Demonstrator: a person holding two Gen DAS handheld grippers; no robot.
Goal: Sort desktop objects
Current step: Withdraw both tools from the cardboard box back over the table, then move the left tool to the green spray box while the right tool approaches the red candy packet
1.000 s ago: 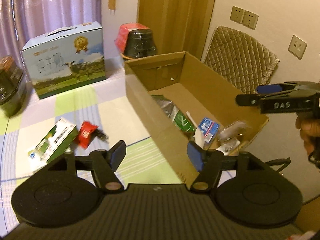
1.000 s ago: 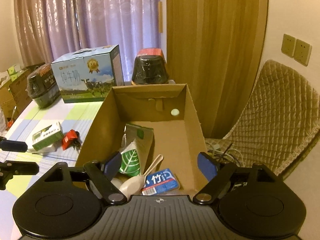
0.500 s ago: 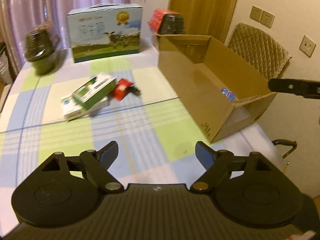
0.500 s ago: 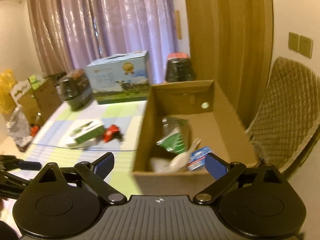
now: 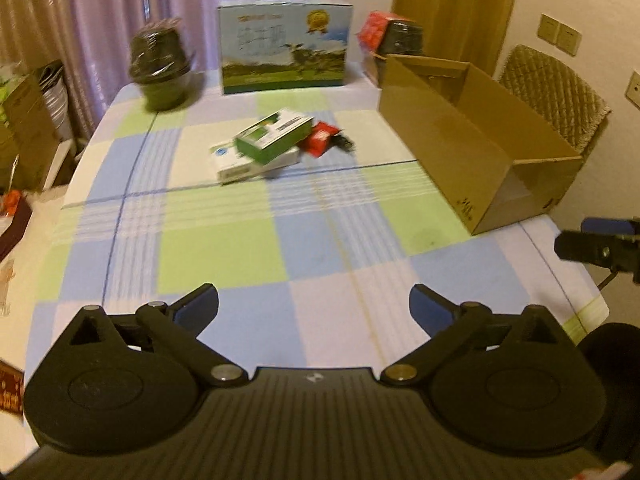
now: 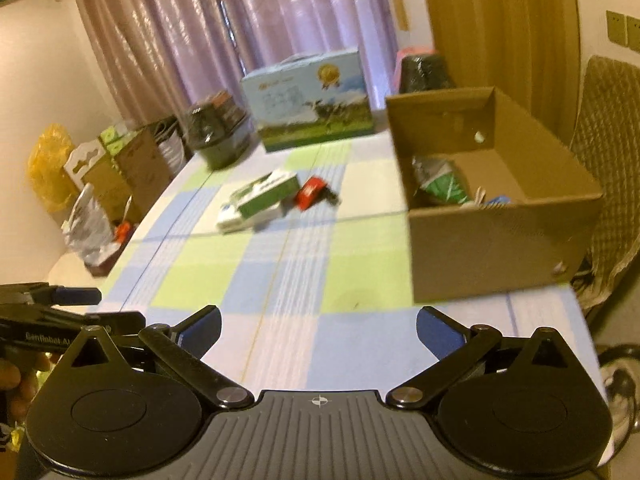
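Both hand-held grippers have pulled back from the cardboard box (image 5: 472,148); left (image 5: 314,304) and right (image 6: 318,326) are spread, empty. Green box (image 5: 274,138) lies ahead mid-counter, long axis slanting right-and-away, nearer the left.

My fingertips (image 5: 198,307) are blue on black. The tablecloth (image 5: 224,256) is checked green, blue and white; centre frame sit a green-and-white box (image 5: 272,140) and a red packet (image 5: 320,140).
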